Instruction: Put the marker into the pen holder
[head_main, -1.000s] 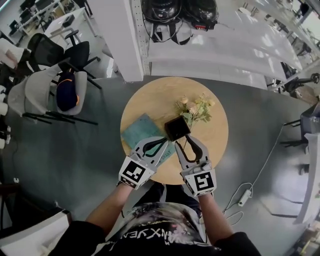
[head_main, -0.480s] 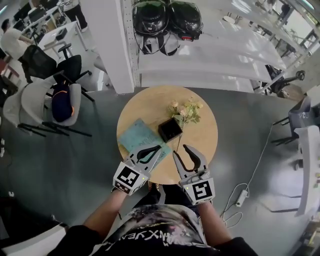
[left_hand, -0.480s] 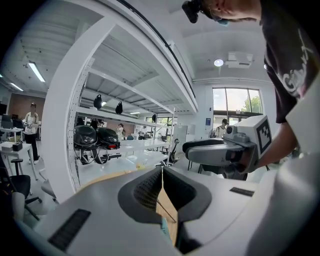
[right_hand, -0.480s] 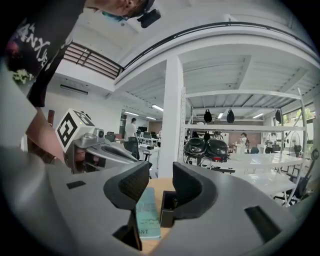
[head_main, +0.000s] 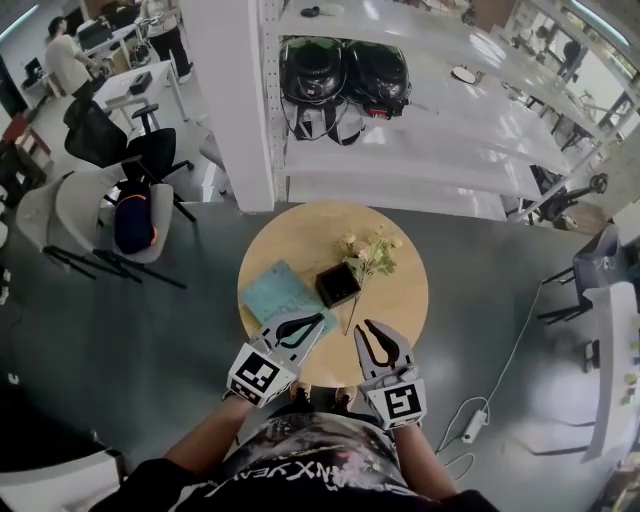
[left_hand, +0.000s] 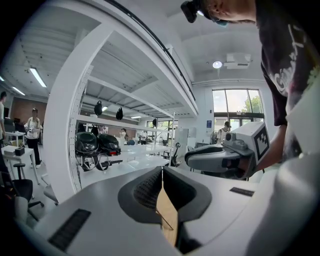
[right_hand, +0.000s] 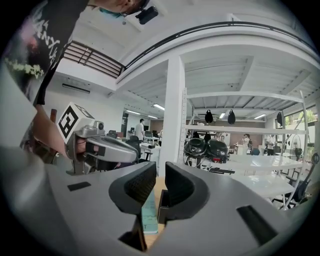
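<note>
Marker (head_main: 352, 315) lay on counter (head_main: 300, 235) near holder (head_main: 338, 285): judged light, stiff, slick, roll-prone; pinch mid-barrel. Left tongs (left_hand: 162, 172) shut, empty; right tongs (right_hand: 161, 175) closing, nothing between.

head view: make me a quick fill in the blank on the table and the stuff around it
1. The wooden table has a ___ top.
2. The pen holder is ___ in colour.
3. In the head view, the teal book lies to the ___ of the pen holder.
4. Two black ___ sit on the white shelf beyond the table.

Missing words: round; black; left; helmets
</note>
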